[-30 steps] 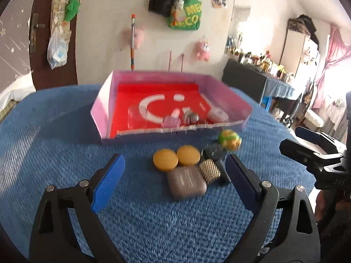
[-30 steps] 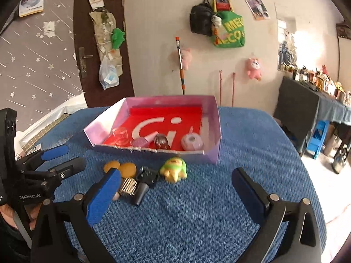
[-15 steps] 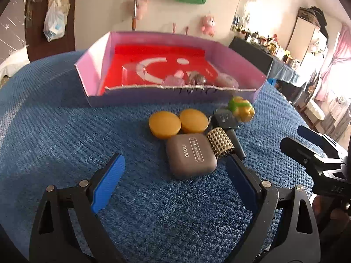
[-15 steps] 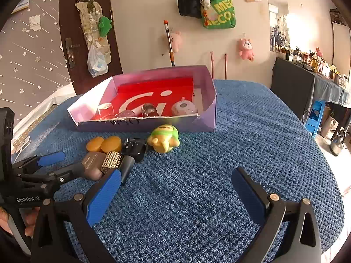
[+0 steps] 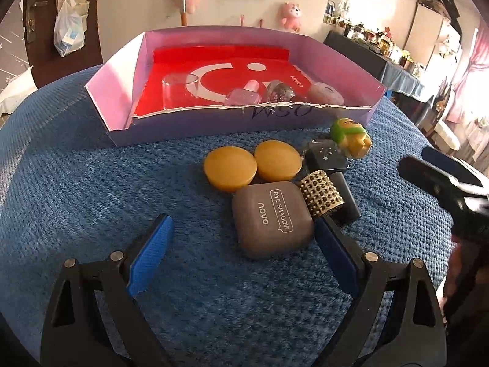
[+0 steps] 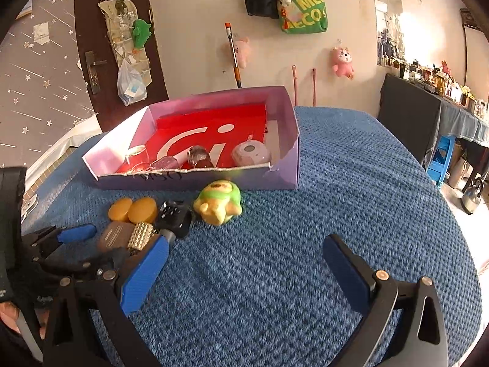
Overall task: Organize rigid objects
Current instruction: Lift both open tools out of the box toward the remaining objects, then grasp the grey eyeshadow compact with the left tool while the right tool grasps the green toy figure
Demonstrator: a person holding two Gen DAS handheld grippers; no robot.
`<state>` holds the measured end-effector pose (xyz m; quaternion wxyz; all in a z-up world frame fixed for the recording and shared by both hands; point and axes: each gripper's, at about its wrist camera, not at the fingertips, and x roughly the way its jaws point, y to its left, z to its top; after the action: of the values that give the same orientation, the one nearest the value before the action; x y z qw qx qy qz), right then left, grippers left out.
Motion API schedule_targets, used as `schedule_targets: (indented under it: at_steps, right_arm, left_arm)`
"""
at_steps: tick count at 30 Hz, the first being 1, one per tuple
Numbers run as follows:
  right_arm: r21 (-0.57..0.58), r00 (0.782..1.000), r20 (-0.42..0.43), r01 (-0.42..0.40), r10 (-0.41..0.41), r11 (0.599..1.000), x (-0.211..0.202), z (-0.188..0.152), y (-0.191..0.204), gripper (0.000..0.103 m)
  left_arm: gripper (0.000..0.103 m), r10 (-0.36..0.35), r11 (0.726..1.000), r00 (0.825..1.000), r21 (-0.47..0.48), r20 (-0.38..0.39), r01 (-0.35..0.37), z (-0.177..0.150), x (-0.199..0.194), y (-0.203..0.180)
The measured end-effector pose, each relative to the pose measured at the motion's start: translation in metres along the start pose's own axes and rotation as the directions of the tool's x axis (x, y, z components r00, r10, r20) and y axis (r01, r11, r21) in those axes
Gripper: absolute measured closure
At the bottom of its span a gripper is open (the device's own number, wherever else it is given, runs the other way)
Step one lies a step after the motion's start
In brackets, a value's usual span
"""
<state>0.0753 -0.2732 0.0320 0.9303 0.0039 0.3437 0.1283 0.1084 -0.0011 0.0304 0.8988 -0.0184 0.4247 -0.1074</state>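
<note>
A purple box with a red floor (image 5: 214,125) (image 6: 284,171) sits on the blue cloth and holds a clear glass (image 5: 178,90), a pink bottle (image 5: 244,94), a dark ball (image 5: 279,91) and a pink round piece (image 5: 325,93). In front of it lie two orange discs (image 5: 229,168) (image 5: 278,160), a grey eye-shadow case (image 5: 272,220) (image 6: 114,237), a studded gold cylinder (image 5: 321,194) (image 6: 140,235), a black piece (image 5: 327,156) (image 6: 174,214) and a green-yellow toy (image 5: 351,137) (image 6: 218,202). My left gripper (image 5: 241,244) is open, its jaws either side of the grey case. My right gripper (image 6: 244,263) is open and empty over bare cloth.
The blue cloth covers a round table (image 6: 351,183) whose edge curves away at the right. Beyond stand a dark table with bottles (image 6: 428,101), a blue stool (image 6: 441,159) and a door (image 6: 101,39) at left.
My left gripper has moved forward and down toward the grey case, which now lies between its jaws. My right gripper has edged closer to the toy. Nothing on the table has moved.
</note>
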Motion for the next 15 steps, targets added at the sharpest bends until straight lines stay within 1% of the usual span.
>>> schedule_targets:
  at_steps: [3,5,10,12,15]
  right_arm:
    - [-0.001,1.0,-0.01,-0.01,0.01,1.0,0.007,0.009,-0.002,0.0]
    - [0.002,0.999,-0.027,-0.02,0.02,1.0,0.015,0.015,-0.003,0.0]
    - [-0.015,0.996,-0.083,-0.039,0.038,0.999,0.037,0.028,-0.003,0.0]
    - [-0.029,0.994,-0.106,-0.034,0.031,0.999,0.045,0.033,-0.003,0.0]
    - [-0.037,0.991,-0.13,-0.032,0.027,0.999,0.055,0.039,-0.004,0.0]
  left_arm:
    - [0.009,0.002,1.0,1.0,-0.017,-0.002,-0.002,-0.001,-0.004,0.013]
    - [0.009,-0.007,1.0,1.0,-0.015,-0.003,0.007,-0.001,-0.006,0.015]
    - [0.009,-0.003,1.0,1.0,0.009,-0.005,0.003,0.004,-0.003,0.01]
    - [0.01,-0.015,1.0,1.0,0.013,-0.009,0.015,0.008,0.001,0.007]
    - [0.01,-0.012,1.0,1.0,0.022,-0.017,0.012,0.012,0.006,0.005]
